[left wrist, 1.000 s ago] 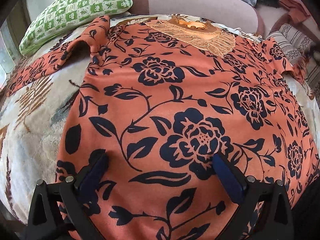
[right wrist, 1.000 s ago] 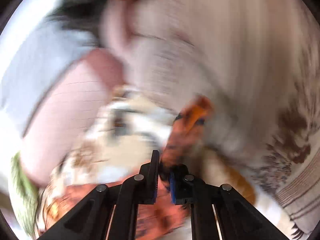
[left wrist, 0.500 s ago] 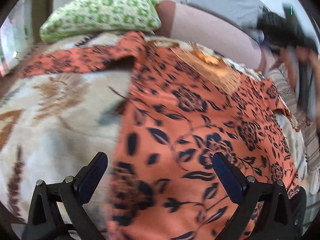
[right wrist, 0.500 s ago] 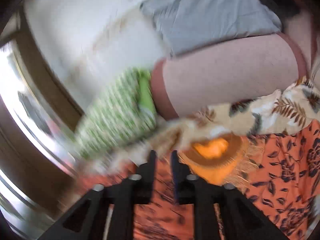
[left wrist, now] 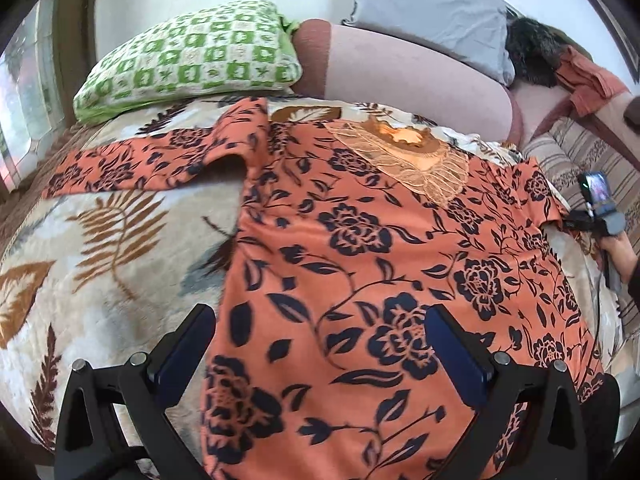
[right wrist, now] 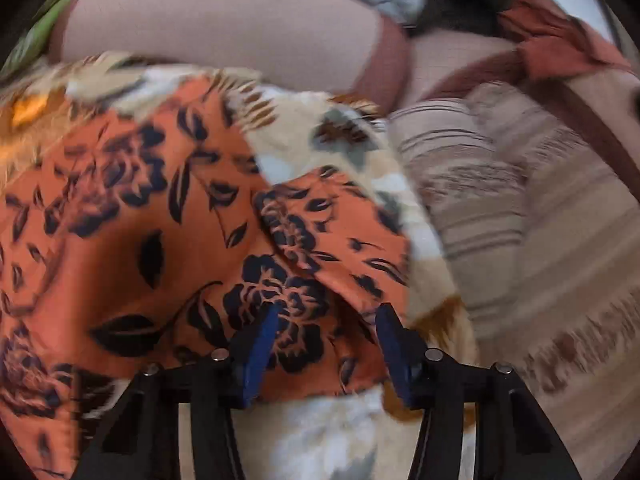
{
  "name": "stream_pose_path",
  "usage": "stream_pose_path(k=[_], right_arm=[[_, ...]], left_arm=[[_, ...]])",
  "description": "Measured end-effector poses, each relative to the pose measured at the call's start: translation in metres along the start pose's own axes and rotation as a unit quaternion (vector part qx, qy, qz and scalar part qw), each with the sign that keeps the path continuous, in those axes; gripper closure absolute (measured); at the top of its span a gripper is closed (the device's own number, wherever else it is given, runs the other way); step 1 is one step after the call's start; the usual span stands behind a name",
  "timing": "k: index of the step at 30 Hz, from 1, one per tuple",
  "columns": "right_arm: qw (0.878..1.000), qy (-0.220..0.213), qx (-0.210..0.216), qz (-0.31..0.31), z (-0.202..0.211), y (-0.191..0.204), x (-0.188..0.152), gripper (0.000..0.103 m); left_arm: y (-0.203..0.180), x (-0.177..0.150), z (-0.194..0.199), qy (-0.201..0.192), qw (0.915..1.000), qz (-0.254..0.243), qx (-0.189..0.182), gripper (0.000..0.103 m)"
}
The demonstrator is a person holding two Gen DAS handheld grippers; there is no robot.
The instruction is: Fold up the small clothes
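An orange top with dark navy flowers lies spread flat on a leaf-patterned blanket, lace collar at the far end and both sleeves out. My left gripper is open and empty above the hem near the top's left edge. My right gripper is open over the right sleeve, whose fabric lies between the jaws. It also shows in the left wrist view at the right sleeve.
A green checked pillow and a pink bolster lie at the head of the bed, with a grey pillow behind. A striped brown cloth lies to the right, with a rust garment beyond.
My right gripper was shut and swinging over the collar; now it is open at the right sleeve. My left gripper shifted left along the hem and stayed open.
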State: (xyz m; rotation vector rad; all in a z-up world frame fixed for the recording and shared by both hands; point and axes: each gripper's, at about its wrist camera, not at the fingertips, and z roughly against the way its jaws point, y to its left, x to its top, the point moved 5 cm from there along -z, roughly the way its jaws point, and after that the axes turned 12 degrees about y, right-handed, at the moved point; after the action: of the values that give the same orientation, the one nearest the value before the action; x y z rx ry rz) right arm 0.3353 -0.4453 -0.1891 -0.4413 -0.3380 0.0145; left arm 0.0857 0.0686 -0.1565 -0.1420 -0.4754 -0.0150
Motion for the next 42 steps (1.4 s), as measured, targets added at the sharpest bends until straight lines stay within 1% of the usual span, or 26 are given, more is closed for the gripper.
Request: stream_pose_path(k=[4, 5, 6, 7, 8, 9, 11, 13, 16, 18, 21, 22, 23, 24, 26, 28, 29, 31, 32, 33, 34, 35, 38, 39, 41, 42], right_arm=[[1.000, -0.012, -0.014, 0.014, -0.021, 0.005, 0.037, 0.054], [1.000, -0.003, -0.010, 0.008, -0.026, 0.009, 0.045, 0.058], [1.000, 0.017, 0.008, -0.002, -0.037, 0.007, 0.052, 0.073], [0.999, 0.031, 0.035, -0.017, -0.042, 0.006, 0.056, 0.077], [0.997, 0.036, 0.061, -0.043, -0.040, 0.001, 0.059, 0.090], [0.994, 0.039, 0.080, -0.064, -0.036, -0.004, 0.062, 0.097], [0.979, 0.026, 0.141, -0.142, -0.023, -0.031, 0.063, 0.098], [0.964, 0.007, 0.187, -0.190, -0.002, -0.049, 0.062, 0.098], [0.938, -0.045, 0.256, -0.227, 0.054, -0.059, 0.064, 0.098], [0.924, -0.085, 0.299, -0.223, 0.098, -0.051, 0.072, 0.098], [0.894, -0.138, 0.380, -0.194, 0.177, -0.010, 0.086, 0.098], [0.883, -0.155, 0.408, -0.174, 0.209, 0.018, 0.093, 0.098], [0.877, -0.162, 0.421, -0.163, 0.225, 0.034, 0.095, 0.098], [0.866, -0.171, 0.446, -0.150, 0.244, 0.060, 0.100, 0.098], [0.844, -0.176, 0.492, -0.119, 0.274, 0.126, 0.110, 0.098], [0.825, -0.159, 0.532, -0.108, 0.282, 0.182, 0.113, 0.098], [0.820, -0.145, 0.543, -0.105, 0.278, 0.209, 0.115, 0.095], [0.830, -0.097, 0.546, -0.060, 0.252, 0.286, 0.119, 0.094], [0.836, -0.066, 0.543, -0.037, 0.235, 0.314, 0.119, 0.081], [0.852, -0.016, 0.524, -0.015, 0.210, 0.348, 0.112, 0.049], [0.859, 0.023, 0.511, 0.002, 0.186, 0.372, 0.101, 0.032], [0.858, 0.040, 0.513, 0.004, 0.174, 0.380, 0.093, 0.028], [0.830, 0.014, 0.557, -0.013, 0.181, 0.348, 0.079, 0.028], [0.827, 0.004, 0.563, -0.017, 0.183, 0.335, 0.080, 0.027], [0.831, -0.031, 0.554, -0.038, 0.196, 0.293, 0.081, 0.023], [0.833, -0.046, 0.548, -0.058, 0.195, 0.270, 0.083, 0.016]], left_arm=[[-0.011, 0.001, -0.002, 0.008, 0.9998, -0.017, 0.008, 0.000], [-0.011, 0.001, -0.002, 0.009, 0.9997, -0.019, 0.010, 0.000], [-0.011, 0.000, -0.002, 0.009, 0.9997, -0.019, 0.011, 0.000], [-0.009, 0.000, 0.000, 0.008, 0.9998, -0.017, 0.011, 0.000], [-0.007, 0.000, 0.002, 0.004, 0.9998, -0.013, 0.010, 0.000], [-0.005, 0.000, 0.004, 0.001, 0.9999, -0.009, 0.008, 0.000], [-0.001, 0.000, 0.007, -0.003, 1.0000, -0.002, 0.004, 0.000], [0.003, -0.002, 0.011, -0.011, 0.9999, 0.004, -0.002, 0.000], [0.010, -0.005, 0.018, -0.023, 0.9996, 0.014, -0.011, 0.000], [0.015, -0.007, 0.022, -0.030, 0.9992, 0.021, -0.015, 0.000], [0.028, -0.012, 0.031, -0.043, 0.9981, 0.038, -0.021, 0.000], [0.032, -0.013, 0.034, -0.046, 0.9978, 0.043, -0.020, 0.000], [0.036, -0.014, 0.036, -0.048, 0.9976, 0.046, -0.019, 0.000], [0.041, -0.016, 0.039, -0.051, 0.9973, 0.050, -0.018, 0.000], [0.054, -0.020, 0.044, -0.057, 0.9965, 0.060, -0.010, 0.000], [0.067, -0.024, 0.047, -0.059, 0.9955, 0.074, -0.005, 0.000], [0.074, -0.026, 0.048, -0.059, 0.9947, 0.084, -0.003, 0.000], [0.085, -0.028, 0.047, -0.055, 0.9934, 0.101, 0.000, 0.000], [0.090, -0.029, 0.047, -0.053, 0.9927, 0.108, -0.001, 0.000], [0.094, -0.028, 0.047, -0.052, 0.9921, 0.114, -0.001, 0.000], [0.096, -0.028, 0.047, -0.051, 0.9917, 0.118, 0.000, 0.000], [0.098, -0.027, 0.049, -0.053, 0.9913, 0.120, 0.000, 0.000], [0.103, -0.022, 0.048, -0.063, 0.9911, 0.117, 0.005, 0.000], [0.104, -0.019, 0.044, -0.059, 0.9915, 0.116, 0.006, 0.000], [0.111, -0.010, 0.037, -0.049, 0.9915, 0.121, -0.004, 0.000], [0.117, -0.005, 0.035, -0.049, 0.9903, 0.130, -0.009, 0.000]])
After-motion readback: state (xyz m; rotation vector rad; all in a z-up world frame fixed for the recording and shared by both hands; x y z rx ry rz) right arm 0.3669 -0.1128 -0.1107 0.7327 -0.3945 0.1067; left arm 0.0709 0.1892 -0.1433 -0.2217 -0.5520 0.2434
